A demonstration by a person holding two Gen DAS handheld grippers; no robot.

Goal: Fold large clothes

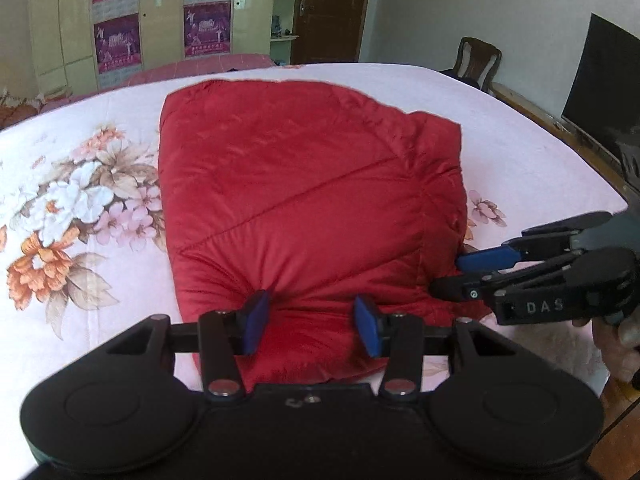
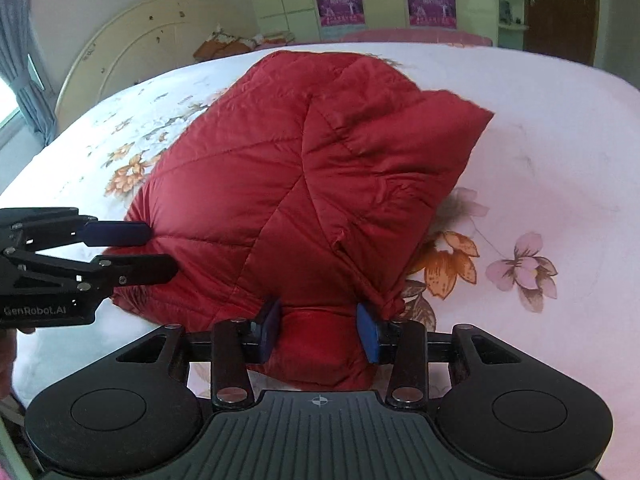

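Observation:
A puffy red quilted jacket (image 1: 304, 184) lies folded into a thick bundle on the floral bed sheet (image 1: 80, 200). My left gripper (image 1: 312, 312) is shut on the jacket's near edge, and red fabric bulges between its blue pads (image 1: 256, 316). In the right wrist view the left gripper (image 2: 156, 252) pinches the bundle's near left corner. My right gripper (image 2: 320, 320) is shut on the near right part of the jacket (image 2: 304, 184), close to a hanging corner. From the left wrist view the right gripper (image 1: 448, 274) bites the bundle's right side.
The bed's sheet (image 2: 540, 140) spreads wide around the jacket. A curved headboard (image 2: 120, 52) stands at the far left, with wardrobes (image 1: 160, 20) and a dark door (image 1: 332, 8) behind. A chair (image 1: 476, 60) and a dark screen (image 1: 600, 80) stand beside the bed's right edge.

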